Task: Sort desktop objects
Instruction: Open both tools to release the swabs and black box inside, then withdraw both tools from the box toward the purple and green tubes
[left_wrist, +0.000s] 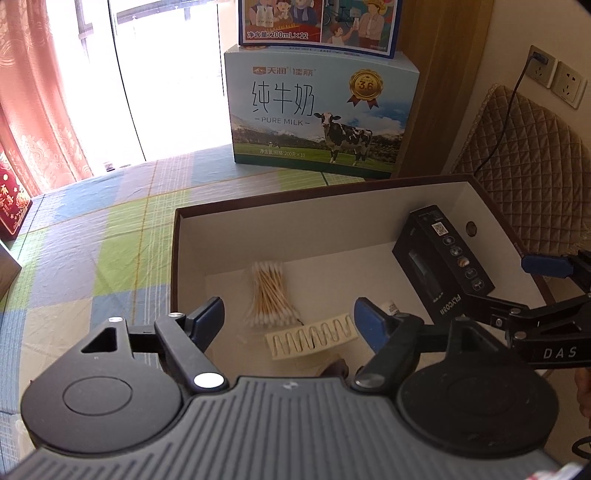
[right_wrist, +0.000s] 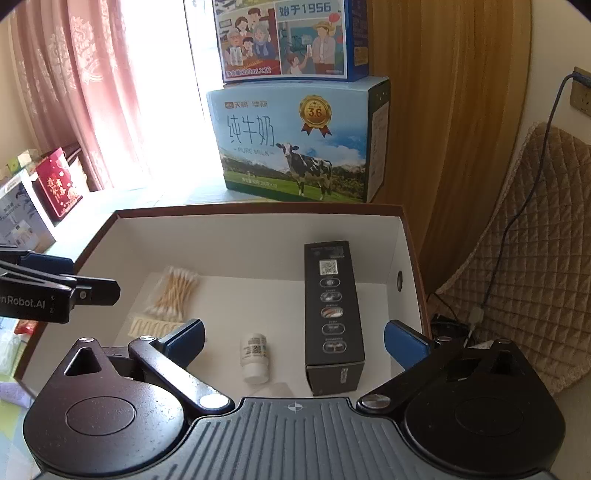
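Note:
A brown-rimmed box with white inside (left_wrist: 192, 236) (right_wrist: 258, 232) holds a packet of cotton swabs (left_wrist: 269, 295) (right_wrist: 173, 291), a cream wavy strip (left_wrist: 312, 336) (right_wrist: 151, 328), a black carton (left_wrist: 441, 266) (right_wrist: 332, 314) and a small white bottle (right_wrist: 254, 356). My left gripper (left_wrist: 290, 321) hangs open above the box's near left part, over the swabs and strip, holding nothing. My right gripper (right_wrist: 295, 341) is open above the near right part, with the bottle and the carton's near end between its fingers. Each gripper shows at the edge of the other's view.
Two stacked milk cartons (left_wrist: 321, 110) (right_wrist: 295, 144) stand behind the box on the checked tablecloth (left_wrist: 110, 229). A quilted chair back (left_wrist: 528, 158) (right_wrist: 535, 240) and a cable are to the right. Red and grey gift boxes (right_wrist: 55, 184) sit far left by the curtain.

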